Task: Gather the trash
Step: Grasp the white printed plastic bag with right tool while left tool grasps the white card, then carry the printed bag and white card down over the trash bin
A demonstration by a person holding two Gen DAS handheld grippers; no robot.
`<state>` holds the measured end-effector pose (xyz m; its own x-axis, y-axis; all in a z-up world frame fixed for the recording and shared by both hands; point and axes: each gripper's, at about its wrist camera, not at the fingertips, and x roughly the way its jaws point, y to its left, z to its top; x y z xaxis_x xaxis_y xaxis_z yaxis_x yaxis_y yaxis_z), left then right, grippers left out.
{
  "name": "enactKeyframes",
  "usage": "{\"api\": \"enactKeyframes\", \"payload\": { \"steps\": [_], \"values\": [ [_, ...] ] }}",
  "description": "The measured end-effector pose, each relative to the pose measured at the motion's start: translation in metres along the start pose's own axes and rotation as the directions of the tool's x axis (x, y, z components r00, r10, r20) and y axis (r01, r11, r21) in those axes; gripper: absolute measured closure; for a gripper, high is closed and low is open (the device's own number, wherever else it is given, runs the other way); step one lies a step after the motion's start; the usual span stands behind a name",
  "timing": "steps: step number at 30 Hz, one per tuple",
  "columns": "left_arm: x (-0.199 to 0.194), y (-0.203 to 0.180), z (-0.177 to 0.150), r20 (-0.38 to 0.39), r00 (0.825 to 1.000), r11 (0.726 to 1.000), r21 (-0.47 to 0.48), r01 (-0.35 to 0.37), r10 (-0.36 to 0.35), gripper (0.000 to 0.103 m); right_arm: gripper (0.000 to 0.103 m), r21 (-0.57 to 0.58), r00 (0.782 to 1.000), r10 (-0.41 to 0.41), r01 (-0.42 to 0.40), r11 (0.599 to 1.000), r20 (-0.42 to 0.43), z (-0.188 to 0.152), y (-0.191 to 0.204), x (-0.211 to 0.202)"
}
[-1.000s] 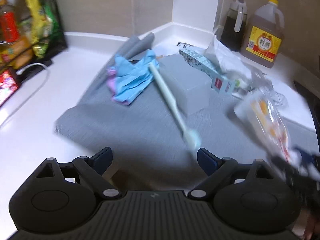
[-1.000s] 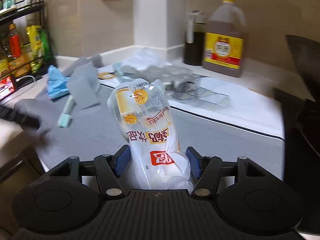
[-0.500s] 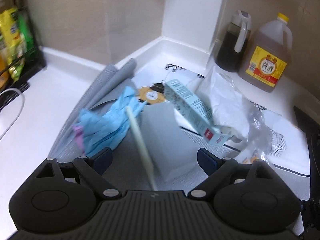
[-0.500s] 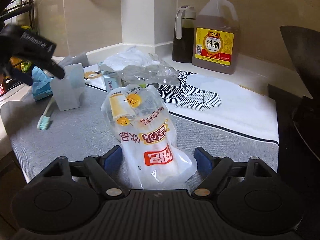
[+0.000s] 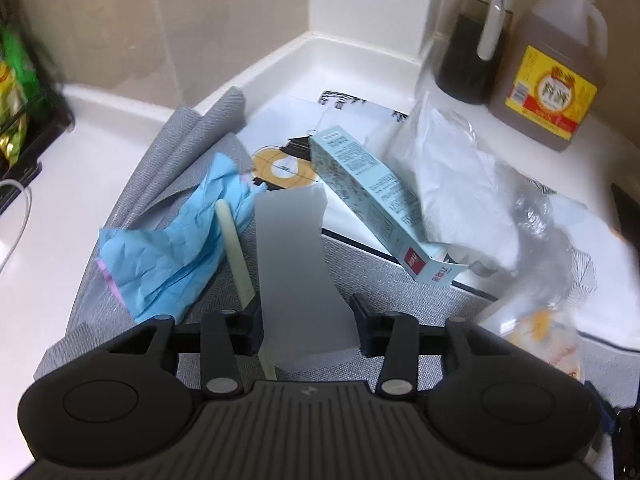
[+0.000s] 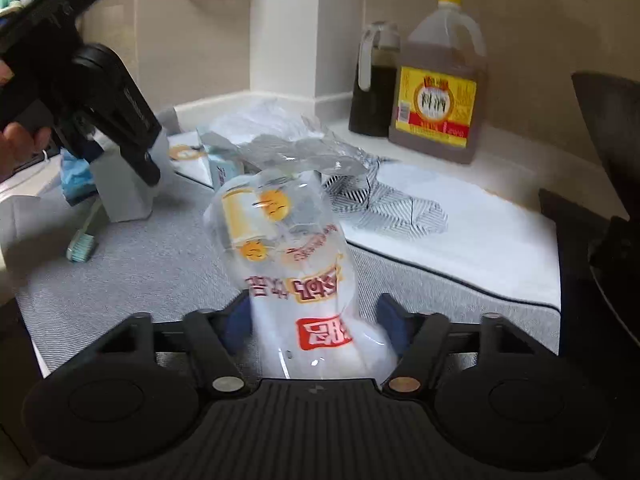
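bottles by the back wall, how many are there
2. A dark bottle with a white handle stands near the wall corner; the big jug with a yellow label stands right of it, seemingly touching. Others may be hidden.

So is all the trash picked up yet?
Not yet. Nothing looks binned. The left gripper is closing around a grey plastic piece; the right gripper has a printed clear plastic bag between its fingers. A crumpled blue paper and pale blue carton wait.

Bare grey mat lies open; toothbrush (left edge) and clear wrapper crowd beyond.
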<state>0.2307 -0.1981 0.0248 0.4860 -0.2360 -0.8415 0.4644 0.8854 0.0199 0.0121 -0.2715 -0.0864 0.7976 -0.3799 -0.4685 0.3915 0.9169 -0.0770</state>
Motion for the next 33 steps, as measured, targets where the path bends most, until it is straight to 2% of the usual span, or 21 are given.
{"api": "enactKeyframes", "payload": {
  "steps": [3, 7, 16, 20, 25, 29, 33],
  "values": [
    [-0.014, 0.004, -0.003, 0.038, 0.999, 1.000, -0.007, -0.005, 0.006, 0.055, 0.049, 0.030, 0.999, -0.005, 0.004, 1.000, 0.035, 0.001, -0.003, -0.010],
    [-0.040, 0.003, -0.012, 0.087, 0.996, 1.000, 0.004, 0.002, -0.002, 0.055, 0.052, 0.089, 0.999, 0.007, -0.010, 0.996, 0.034, -0.001, -0.012, -0.018],
    [-0.109, 0.007, -0.050, 0.200, 0.978, 0.998, 0.030, 0.059, -0.064, 0.055, 0.053, 0.139, 0.994, 0.001, -0.016, 0.990, 0.108, -0.006, -0.013, -0.063],
    [-0.135, 0.015, -0.080, 0.230, 0.971, 0.997, 0.031, 0.064, -0.070, 0.055, 0.053, 0.149, 0.991, -0.007, -0.013, 0.989, 0.136, -0.006, -0.016, -0.083],
    [-0.168, 0.034, -0.124, 0.267, 0.963, 0.999, 0.027, 0.036, -0.042, 0.055, 0.053, 0.139, 0.986, 0.010, -0.034, 0.990, 0.167, -0.010, -0.010, -0.111],
    [-0.192, 0.055, -0.164, 0.284, 0.959, 1.000, 0.009, 0.013, -0.015, 0.055, 0.053, 0.118, 0.980, 0.063, -0.087, 0.989, 0.187, -0.018, 0.002, -0.139],
    [-0.210, 0.073, -0.208, 0.287, 0.958, 1.000, -0.004, 0.010, -0.009, 0.055, 0.053, 0.074, 0.972, 0.149, -0.165, 0.984, 0.182, -0.031, 0.022, -0.164]
  ]
}}
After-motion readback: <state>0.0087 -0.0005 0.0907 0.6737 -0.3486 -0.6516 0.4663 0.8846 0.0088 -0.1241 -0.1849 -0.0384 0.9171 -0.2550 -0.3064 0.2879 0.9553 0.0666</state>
